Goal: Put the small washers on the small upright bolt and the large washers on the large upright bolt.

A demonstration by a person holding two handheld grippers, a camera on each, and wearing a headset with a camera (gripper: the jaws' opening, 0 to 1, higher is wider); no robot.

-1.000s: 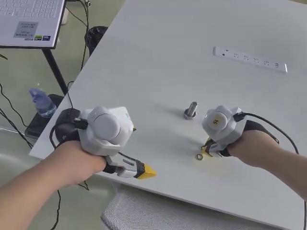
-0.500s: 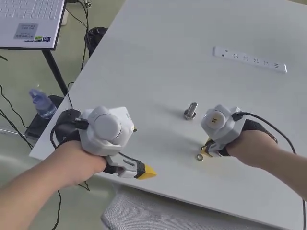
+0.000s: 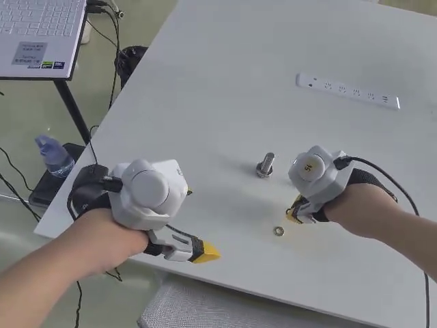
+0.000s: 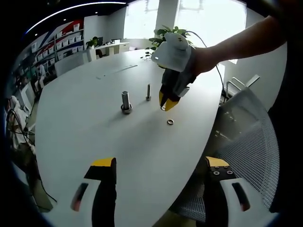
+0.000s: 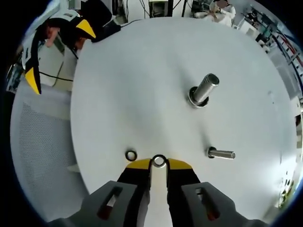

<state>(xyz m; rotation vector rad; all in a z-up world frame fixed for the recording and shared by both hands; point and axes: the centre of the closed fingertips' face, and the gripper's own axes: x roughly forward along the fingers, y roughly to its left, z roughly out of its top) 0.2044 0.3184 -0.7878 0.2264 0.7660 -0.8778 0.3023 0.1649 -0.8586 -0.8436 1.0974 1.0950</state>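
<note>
Pinching a small washer between its jaws, the right gripper hovers over the tabletop, probably bound for the small bolt at three o'clock, while the left gripper, jaws apart, hangs clear and a second washer lies at nine o'clock.

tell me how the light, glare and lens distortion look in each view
Head view: soft even daylight, sharp, only a faint shadow beside the large bolt. Left gripper view: windows at the top are blown out, and the fisheye bows the table edge. Right gripper view: the fisheye rounds the table into a disc; the washer between the jaws is in focus.
</note>
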